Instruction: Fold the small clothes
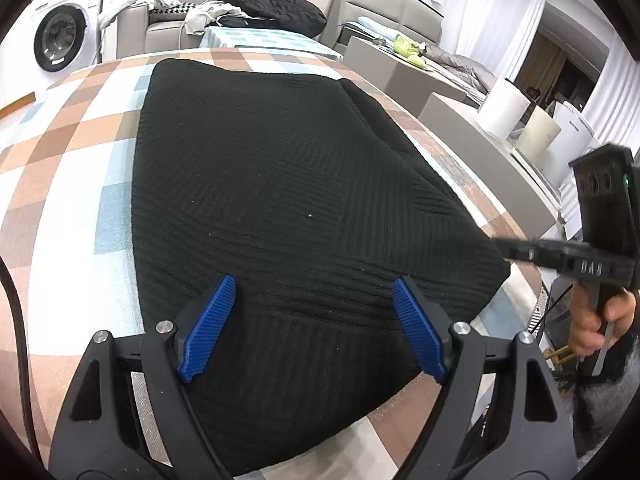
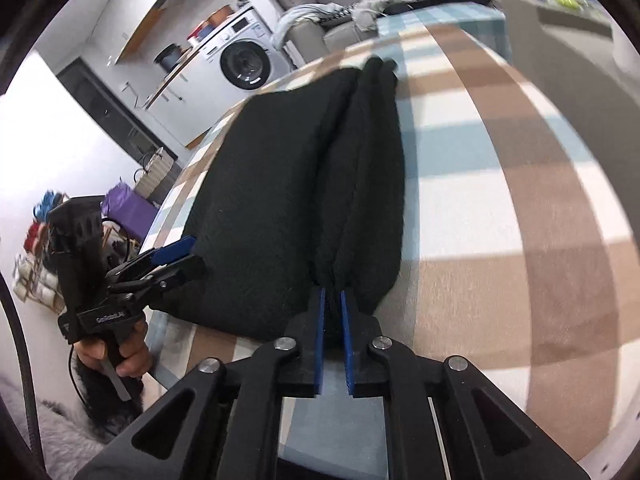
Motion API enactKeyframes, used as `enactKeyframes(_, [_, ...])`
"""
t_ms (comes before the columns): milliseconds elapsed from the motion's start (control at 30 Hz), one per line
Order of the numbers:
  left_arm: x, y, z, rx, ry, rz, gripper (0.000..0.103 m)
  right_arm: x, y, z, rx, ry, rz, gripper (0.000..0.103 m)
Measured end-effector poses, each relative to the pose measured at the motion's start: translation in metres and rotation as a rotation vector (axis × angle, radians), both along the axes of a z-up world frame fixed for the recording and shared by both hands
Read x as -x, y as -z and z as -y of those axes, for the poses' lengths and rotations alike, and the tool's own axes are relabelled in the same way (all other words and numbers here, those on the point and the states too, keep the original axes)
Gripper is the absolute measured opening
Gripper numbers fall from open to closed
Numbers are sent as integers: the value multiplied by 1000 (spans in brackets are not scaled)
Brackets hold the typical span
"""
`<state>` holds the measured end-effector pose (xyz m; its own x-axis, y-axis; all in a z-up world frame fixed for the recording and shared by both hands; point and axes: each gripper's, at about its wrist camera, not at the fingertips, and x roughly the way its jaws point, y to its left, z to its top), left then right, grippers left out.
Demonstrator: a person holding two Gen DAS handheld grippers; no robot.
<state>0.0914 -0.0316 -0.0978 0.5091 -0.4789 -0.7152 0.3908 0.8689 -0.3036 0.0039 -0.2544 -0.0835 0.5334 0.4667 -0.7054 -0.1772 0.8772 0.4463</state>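
A black ribbed knit garment [image 1: 260, 180] lies flat on the checked tablecloth [image 1: 80, 168], with a raised lengthwise fold along its right side. My left gripper [image 1: 316, 284] hovers open over the garment's near edge, its blue pads [image 1: 208, 328] wide apart and holding nothing. In the right wrist view, my right gripper [image 2: 333, 294] is shut on the near end of that bunched fold of the black garment [image 2: 272, 200]. The left gripper [image 2: 192, 254] shows at the garment's left edge, held by a hand [image 2: 120, 356]. The right gripper [image 1: 520, 252] reaches the garment's right corner in the left wrist view.
A washing machine [image 1: 60, 36] stands at the back left. A sofa [image 1: 168, 28] behind the table holds a pile of dark clothes [image 1: 272, 0]. A paper towel roll [image 1: 504, 108] and grey boxes [image 1: 392, 64] stand to the right. The table's right edge [image 1: 512, 216] runs close to the garment.
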Motion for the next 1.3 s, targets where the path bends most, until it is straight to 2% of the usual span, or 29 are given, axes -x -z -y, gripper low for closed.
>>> enactKeyframes(167, [-2,-4,-12,10,-39,3,79,-44,-9,-5,-37,27,10,21])
enactKeyframes(267, [-2,-6,-23,16,-79,4,79,-68,-1,-23,-71,-1,-30,31])
enactKeyframes(333, [-1,-5,-31,13,-101,6,79,-80,10,-34,-80,-24,-40,31])
enactKeyframes(367, [-1,-5,-34,12,-109,7,79,-84,13,-35,-73,-10,-37,24])
enactKeyframes(400, [0,-5,-38,13,-121,6,79,-86,13,-35,-64,7,-30,11])
enactKeyframes(500, [0,-6,-45,6,-138,6,79,-74,-1,-32,-73,0,53,9])
enactKeyframes(600, [-1,-1,-56,-2,-174,-8,79,-76,14,-25,-11,37,-4,8])
enactKeyframes(667, [-3,2,-62,-2,-194,-24,79,-74,16,-18,-59,43,-11,9])
enactKeyframes(767, [1,4,-71,2,-213,-27,79,-55,3,-9,-68,23,31,19])
enactKeyframes(900, [6,7,-77,-1,-226,-33,79,-33,-4,4,-47,63,48,43])
enactKeyframes(967, [8,9,-79,12,-225,-42,79,-26,-3,11,-51,90,35,52])
enactKeyframes(1067, [12,10,-77,25,-212,-48,79,-14,2,14,-62,100,16,62])
enactKeyframes(1167, [17,10,-71,23,-194,-52,79,-6,4,7,-80,81,14,66])
enactKeyframes(1200, [19,10,-68,19,-186,-51,79,-4,5,3,-84,64,16,71])
enactKeyframes(1300, [23,11,-63,0,-174,-44,79,0,7,-7,-58,35,25,78])
